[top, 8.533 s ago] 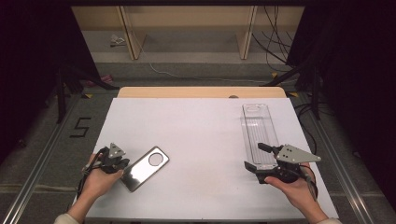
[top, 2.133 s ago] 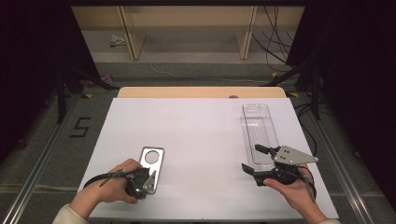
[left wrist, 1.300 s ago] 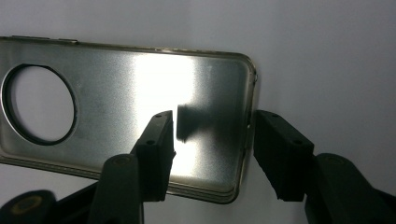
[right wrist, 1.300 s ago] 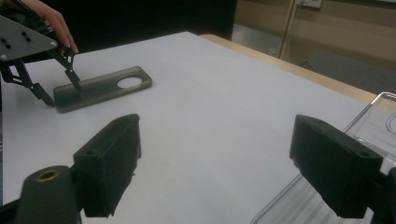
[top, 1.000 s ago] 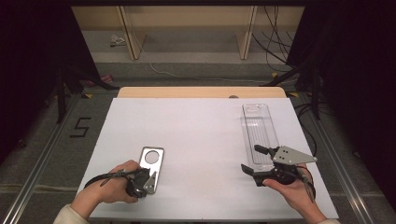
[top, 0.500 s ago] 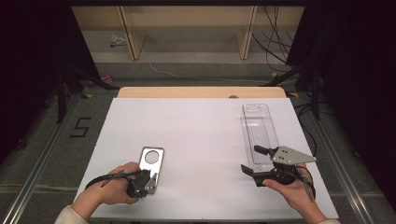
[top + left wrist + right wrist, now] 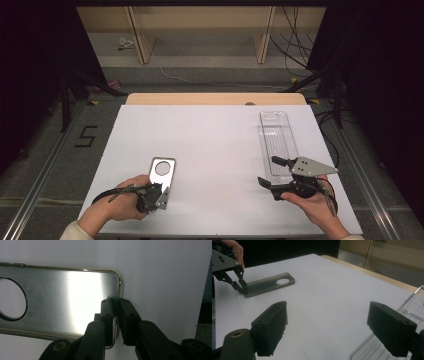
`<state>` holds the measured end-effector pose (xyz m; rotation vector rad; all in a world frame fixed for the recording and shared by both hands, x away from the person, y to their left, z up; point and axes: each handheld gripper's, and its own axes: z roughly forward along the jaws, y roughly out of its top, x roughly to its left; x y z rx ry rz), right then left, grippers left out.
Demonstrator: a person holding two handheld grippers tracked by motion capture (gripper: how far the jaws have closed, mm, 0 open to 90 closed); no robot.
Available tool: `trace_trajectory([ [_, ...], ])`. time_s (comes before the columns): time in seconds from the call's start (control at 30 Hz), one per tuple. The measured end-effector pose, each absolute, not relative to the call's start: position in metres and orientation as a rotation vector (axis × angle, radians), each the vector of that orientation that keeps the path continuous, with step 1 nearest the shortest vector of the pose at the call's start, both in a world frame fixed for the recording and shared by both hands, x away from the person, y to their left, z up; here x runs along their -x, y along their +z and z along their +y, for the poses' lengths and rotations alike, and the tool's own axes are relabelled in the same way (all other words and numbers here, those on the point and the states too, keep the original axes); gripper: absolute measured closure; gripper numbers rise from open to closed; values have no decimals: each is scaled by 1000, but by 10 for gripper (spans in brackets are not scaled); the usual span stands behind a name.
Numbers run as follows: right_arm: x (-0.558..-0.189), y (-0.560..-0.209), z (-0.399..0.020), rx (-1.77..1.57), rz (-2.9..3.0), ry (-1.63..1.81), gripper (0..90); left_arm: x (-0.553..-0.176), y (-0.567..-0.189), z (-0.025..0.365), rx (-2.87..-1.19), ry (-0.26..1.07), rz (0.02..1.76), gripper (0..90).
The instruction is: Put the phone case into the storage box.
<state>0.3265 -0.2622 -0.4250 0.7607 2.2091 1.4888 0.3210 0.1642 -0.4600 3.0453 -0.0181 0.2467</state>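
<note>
1. Left gripper (image 7: 115, 315): jaws have just been closing and now pinch the short end rim of the metallic phone case (image 7: 62, 300); pads on either side of the thin edge wall.
2. Phone case lies flat on the white table (image 7: 215, 135), well left of the clear plastic tray (image 7: 277, 140), round camera cutout at its far end.
3. Likely light, stiff, smooth, so slippery; the rim is the only graspable part.
4. Right gripper (image 7: 329, 327) is wide open and empty, at the tray's near end.
</note>
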Motion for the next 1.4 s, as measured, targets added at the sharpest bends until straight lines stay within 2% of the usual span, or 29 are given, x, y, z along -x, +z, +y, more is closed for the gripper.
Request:
trace_trajectory([
  [1.07, -327, -425, -262, -757, 2210, 1486, 175, -318, -460, 165, -3030, 259, -6, 880],
  [1.4, -326, -425, -262, -749, 2211, 1484, 175, -317, -458, 167, -3030, 334, -29, 885],
])
